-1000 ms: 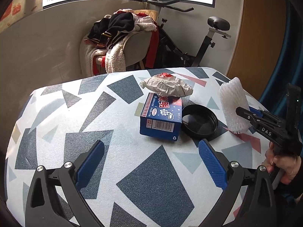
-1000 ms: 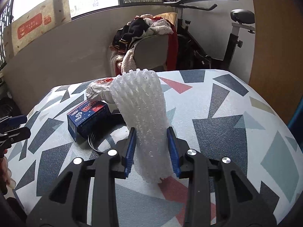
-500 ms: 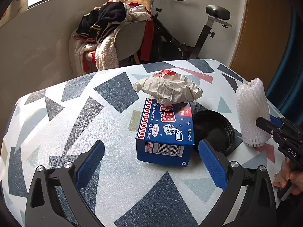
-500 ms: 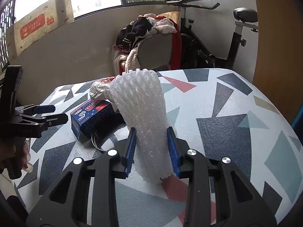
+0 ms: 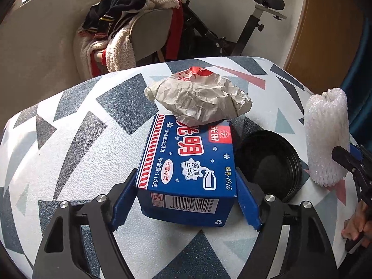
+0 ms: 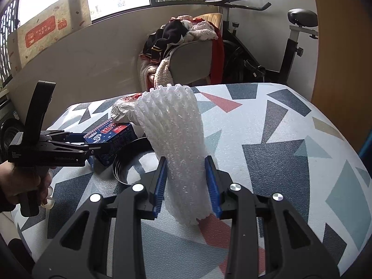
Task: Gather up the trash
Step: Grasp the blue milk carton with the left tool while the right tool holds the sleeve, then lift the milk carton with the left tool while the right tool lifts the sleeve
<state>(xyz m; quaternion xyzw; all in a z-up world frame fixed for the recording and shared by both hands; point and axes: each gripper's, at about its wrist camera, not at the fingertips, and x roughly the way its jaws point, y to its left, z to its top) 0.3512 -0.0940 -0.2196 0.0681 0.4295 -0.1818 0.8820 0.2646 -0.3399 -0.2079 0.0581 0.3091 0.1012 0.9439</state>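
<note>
While our left gripper [image 5: 186, 197] closes around the blue box [image 5: 188, 162], its blue pads flank the box's near end at nine and three o'clock, and we cannot tell whether they touch the cardboard. From the right wrist view, that gripper [image 6: 91, 154] reaches in from nine o'clock, a hand [image 6: 23, 183] around its handle. Our right gripper [image 6: 186, 186] is clenched on the foam net [image 6: 174, 148], a white mesh sleeve standing upright, its lower part squeezed between the pads and its bottom edge on a red triangle of the table [image 6: 267, 139].

Just beside the box at three o'clock lies a black lid [image 5: 267, 162], open side up, touching or nearly touching the box. Past the lid, toward three o'clock in the left wrist view, stands the foam net [image 5: 326, 137] with the right gripper's tip [image 5: 355, 165] against its side. On the far end of the box, at twelve o'clock, rests a crumpled wrapper [image 5: 200, 100], grey paper with red print at its far edge.

Beyond the table at twelve o'clock stands a chair [image 5: 148, 37] heaped with clothes [image 5: 123, 14], and at one o'clock an exercise bike [image 5: 255, 23].
</note>
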